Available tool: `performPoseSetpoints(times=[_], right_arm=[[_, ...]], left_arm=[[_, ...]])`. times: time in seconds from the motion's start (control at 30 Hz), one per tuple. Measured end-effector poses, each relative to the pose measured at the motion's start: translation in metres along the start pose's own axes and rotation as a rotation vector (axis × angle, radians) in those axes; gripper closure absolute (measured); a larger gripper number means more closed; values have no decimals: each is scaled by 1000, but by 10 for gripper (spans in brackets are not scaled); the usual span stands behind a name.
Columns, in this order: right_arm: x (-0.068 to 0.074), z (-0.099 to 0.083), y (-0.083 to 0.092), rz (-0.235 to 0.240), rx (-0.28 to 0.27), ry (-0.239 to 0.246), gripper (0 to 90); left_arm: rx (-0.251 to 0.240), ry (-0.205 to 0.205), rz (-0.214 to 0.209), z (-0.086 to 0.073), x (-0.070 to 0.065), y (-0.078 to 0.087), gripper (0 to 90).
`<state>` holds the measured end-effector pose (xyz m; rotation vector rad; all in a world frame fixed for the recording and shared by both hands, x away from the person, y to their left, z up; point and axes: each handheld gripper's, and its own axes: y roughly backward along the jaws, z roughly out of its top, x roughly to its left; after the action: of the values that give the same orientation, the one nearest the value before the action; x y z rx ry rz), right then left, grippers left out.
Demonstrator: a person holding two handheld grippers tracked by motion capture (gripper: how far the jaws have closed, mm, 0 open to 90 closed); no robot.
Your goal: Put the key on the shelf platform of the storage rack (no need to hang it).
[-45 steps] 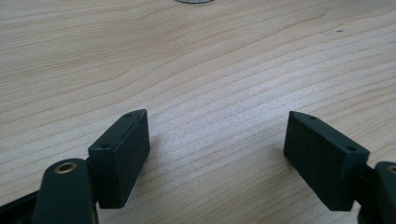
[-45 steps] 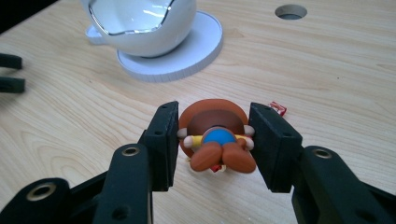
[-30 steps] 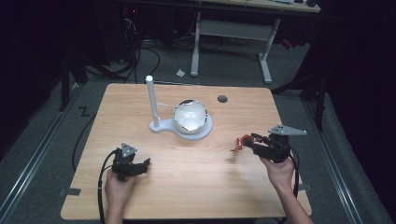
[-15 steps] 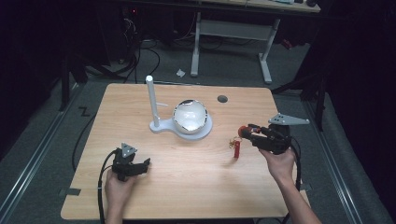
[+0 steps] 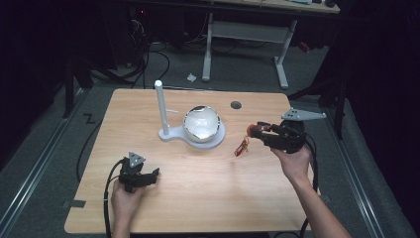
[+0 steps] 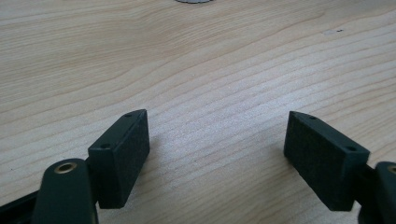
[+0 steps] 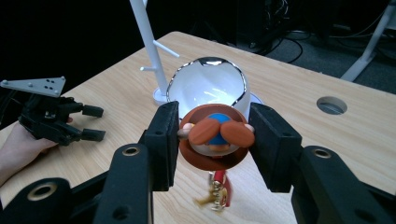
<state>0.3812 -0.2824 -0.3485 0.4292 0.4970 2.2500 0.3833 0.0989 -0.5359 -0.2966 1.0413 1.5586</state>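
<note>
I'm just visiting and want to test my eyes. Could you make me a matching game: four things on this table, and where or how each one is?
Things:
1. toy figure
2. bowl
3. left gripper
4. white post

States:
A. open, low over bare wood, holding nothing
B. stands upright at one end of the white base
C. clamped between two black jaws, lifted off the table
D. sits on the white base, tilted

Pairs: 1-C, 2-D, 3-A, 4-B

Left hand-held gripper (image 5: 154, 173) low, jaws wide apart. Right hand-held gripper (image 5: 253, 131) raised, jaws clamped.
</note>
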Motion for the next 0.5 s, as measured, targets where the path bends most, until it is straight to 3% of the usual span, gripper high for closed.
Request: performPoseSetpoints(times=[0.5], right_arm=[[-2,28,-7,58,-2,0,550]], left_arm=[[-1,8,4,0,0,0,229]])
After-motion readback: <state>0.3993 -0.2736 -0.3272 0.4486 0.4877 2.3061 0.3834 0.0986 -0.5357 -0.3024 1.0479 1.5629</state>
